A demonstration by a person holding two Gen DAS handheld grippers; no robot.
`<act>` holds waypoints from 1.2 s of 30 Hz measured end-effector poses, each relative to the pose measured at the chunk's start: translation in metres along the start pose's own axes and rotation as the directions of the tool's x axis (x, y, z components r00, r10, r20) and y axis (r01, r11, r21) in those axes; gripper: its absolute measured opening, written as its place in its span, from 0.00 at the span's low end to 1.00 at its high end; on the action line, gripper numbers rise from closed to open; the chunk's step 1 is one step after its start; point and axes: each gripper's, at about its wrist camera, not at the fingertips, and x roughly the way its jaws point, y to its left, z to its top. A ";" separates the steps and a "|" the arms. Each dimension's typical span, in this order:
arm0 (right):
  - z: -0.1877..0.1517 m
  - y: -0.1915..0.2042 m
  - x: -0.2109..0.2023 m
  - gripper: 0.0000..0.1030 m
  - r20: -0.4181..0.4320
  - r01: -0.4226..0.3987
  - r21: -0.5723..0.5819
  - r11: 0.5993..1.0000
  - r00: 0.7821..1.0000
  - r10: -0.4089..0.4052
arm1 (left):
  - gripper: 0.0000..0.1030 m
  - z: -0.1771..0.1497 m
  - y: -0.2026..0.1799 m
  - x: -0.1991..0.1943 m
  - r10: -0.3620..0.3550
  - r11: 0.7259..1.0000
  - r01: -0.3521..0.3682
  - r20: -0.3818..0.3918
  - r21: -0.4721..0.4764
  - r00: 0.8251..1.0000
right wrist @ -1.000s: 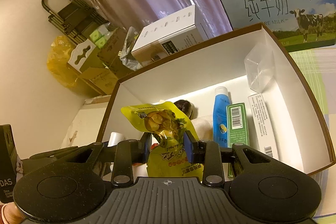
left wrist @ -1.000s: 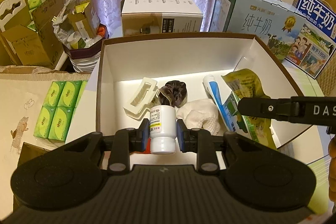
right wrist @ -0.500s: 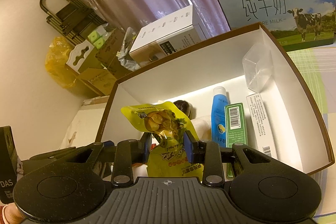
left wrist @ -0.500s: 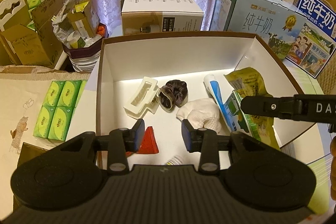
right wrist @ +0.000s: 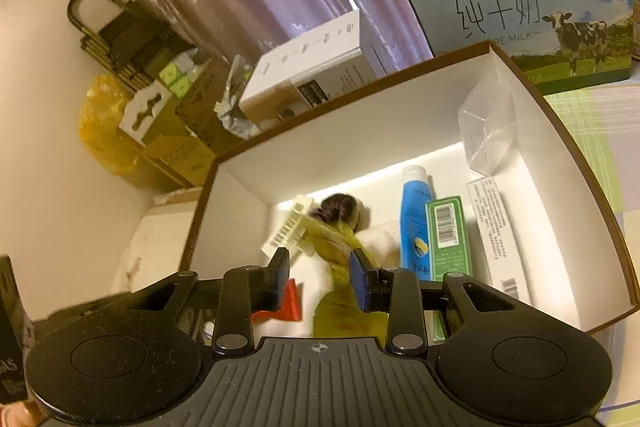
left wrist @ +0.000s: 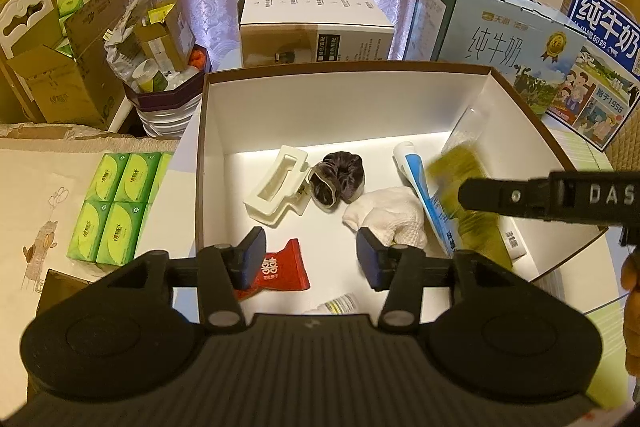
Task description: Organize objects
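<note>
A brown-rimmed white box [left wrist: 208,147] holds a white hair claw [left wrist: 276,187], a dark scrunchie [left wrist: 338,181], a white cloth [left wrist: 388,219], a blue tube [left wrist: 424,187], a red packet [left wrist: 282,265] and a white pill bottle [left wrist: 340,305] lying near the front. My left gripper [left wrist: 310,259] is open and empty above the box front. My right gripper [right wrist: 320,279] is open; the yellow snack pouch [right wrist: 340,267] is blurred, dropping between its fingers into the box [right wrist: 560,131]. In the left wrist view the pouch [left wrist: 460,167] blurs beside the tube.
Green tissue packs [left wrist: 116,203] lie left of the box. Milk cartons [left wrist: 500,39] stand behind right, a white carton [left wrist: 316,23] behind, and cluttered cardboard boxes [left wrist: 60,87] at the back left. In the box's right part lie a green box [right wrist: 446,231], a white box [right wrist: 496,227] and a clear container [right wrist: 486,131].
My left gripper opened and dropped the pill bottle into the box front, then opened wider. My right gripper has just opened and the yellow pouch is falling.
</note>
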 end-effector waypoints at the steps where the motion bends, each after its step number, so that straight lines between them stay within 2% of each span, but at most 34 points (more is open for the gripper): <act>1: 0.001 0.000 -0.001 0.35 0.006 -0.003 -0.001 1.000 1.000 0.003 | 0.47 0.000 0.000 0.000 -0.001 1.000 0.001 0.000 -0.001 1.000; 4: 0.002 0.003 -0.003 0.43 0.013 0.014 -0.020 1.000 1.000 -0.013 | 0.51 -0.001 0.000 -0.001 0.004 1.000 -0.004 0.005 -0.002 1.000; 10: -0.001 0.000 -0.006 0.46 0.007 0.037 -0.030 0.999 0.999 -0.037 | 0.56 -0.001 0.000 -0.003 0.004 1.000 -0.004 0.010 -0.004 1.000; 17: -0.005 -0.007 -0.010 0.48 0.005 0.061 -0.020 0.998 0.998 -0.061 | 0.58 -0.001 0.001 -0.004 0.003 1.000 -0.003 0.011 -0.005 1.000; 26: -0.009 -0.009 -0.021 0.55 0.024 0.101 -0.015 0.995 0.995 -0.100 | 0.63 -0.002 -0.005 -0.012 -0.014 1.000 0.014 0.022 -0.002 1.000; 32: -0.014 -0.008 -0.035 0.61 0.050 0.151 -0.009 0.988 0.987 -0.150 | 0.73 -0.004 -0.009 -0.022 -0.035 0.999 0.034 0.037 0.005 0.999; 34: -0.016 -0.008 -0.041 0.62 0.057 0.169 -0.007 0.986 0.984 -0.168 | 0.80 -0.005 -0.009 -0.027 -0.041 0.999 0.040 0.046 0.008 0.998; 36: -0.020 -0.007 -0.048 0.63 0.065 0.185 -0.007 0.983 0.981 -0.184 | 0.83 -0.006 -0.011 -0.033 -0.049 0.999 0.048 0.062 0.012 0.997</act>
